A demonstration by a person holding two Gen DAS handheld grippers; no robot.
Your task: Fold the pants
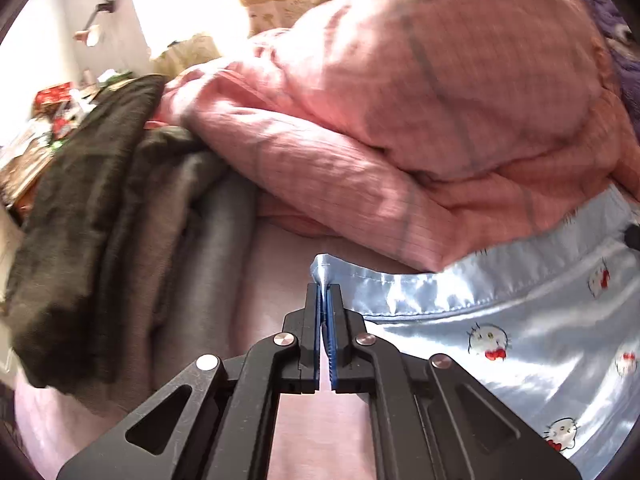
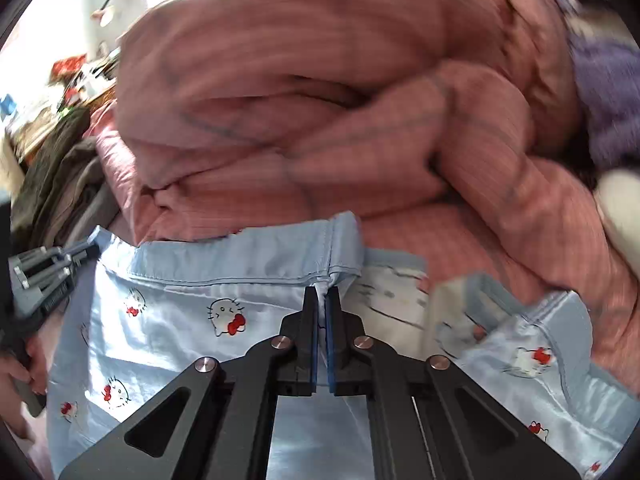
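Left gripper: jaws pressed together on a corner of the waistband of the pants. A small peak of light-blue satin pokes out past the fingertips.

Right gripper: jaws likewise clamped on the waistband, at a bunched fold further along the same hem. In the right wrist view the left gripper shows at the far left edge, a hand wrapped round its handle, with the pants stretched between the two grippers.

Pants: light-blue shiny fabric printed with white cartoon cat faces with red bows. They lie on a pale pink sheet, waistband toward the far side. The right portion, past the right gripper, is rumpled and doubled over, blurred; exact lay there cannot be told.

Surroundings: a big salmon-pink quilt with thin grey grid lines is heaped just behind the waistband, its lower edge touching or overlapping the hem. A stack of folded garments, dark olive, brown and grey, sits left of the pants on the sheet. Purple fuzzy fabric at far right behind the quilt. Cluttered surface at far left, too blurred to read its contents. No container distinguishable.
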